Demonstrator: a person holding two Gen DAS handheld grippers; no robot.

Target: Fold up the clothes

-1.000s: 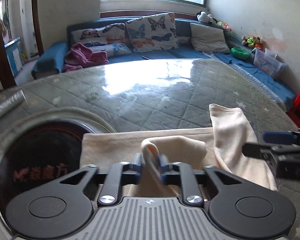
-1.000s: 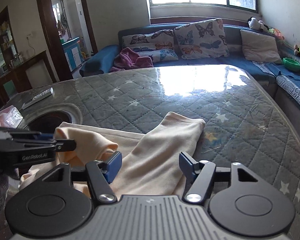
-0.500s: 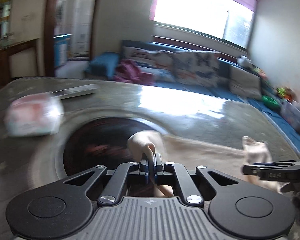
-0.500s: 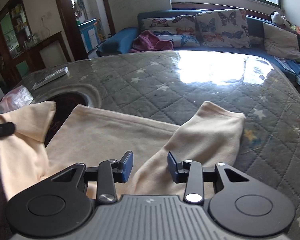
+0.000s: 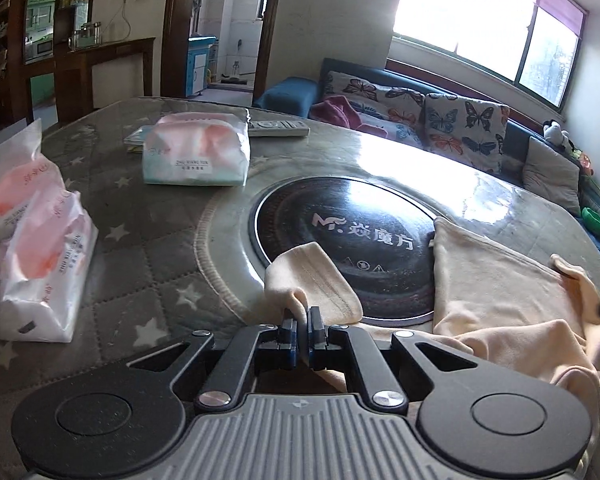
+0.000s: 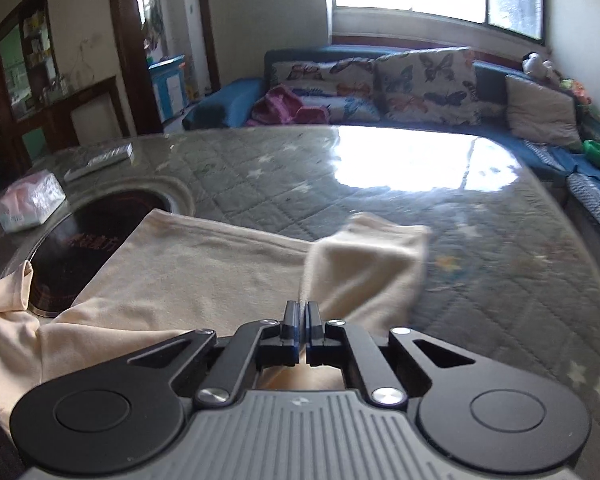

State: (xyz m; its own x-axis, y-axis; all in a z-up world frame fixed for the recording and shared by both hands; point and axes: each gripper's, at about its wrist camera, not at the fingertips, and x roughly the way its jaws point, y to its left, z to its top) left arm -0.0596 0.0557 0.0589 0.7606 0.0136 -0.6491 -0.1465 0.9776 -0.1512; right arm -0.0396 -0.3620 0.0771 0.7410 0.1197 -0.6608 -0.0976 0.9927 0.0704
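A cream garment [image 5: 496,280] lies spread on the quilted table, also seen in the right wrist view [image 6: 204,264]. My left gripper [image 5: 303,314] is shut on one cream sleeve cuff [image 5: 312,280], held over the rim of the black round cooktop [image 5: 348,236]. My right gripper [image 6: 301,312] is shut on the other sleeve [image 6: 364,264], whose cuff end lies on the table ahead of it.
Three tissue packs [image 5: 198,152] [image 5: 40,264] [image 5: 4,184] and a remote [image 5: 278,128] lie on the table's left side. The pack [image 6: 30,200] and remote [image 6: 100,160] also show in the right wrist view. A blue sofa with butterfly pillows [image 6: 420,76] stands behind the table.
My left gripper has carried its sleeve leftward, out over the cooktop's edge. My right gripper has closed on the right sleeve, having been open a second ago.
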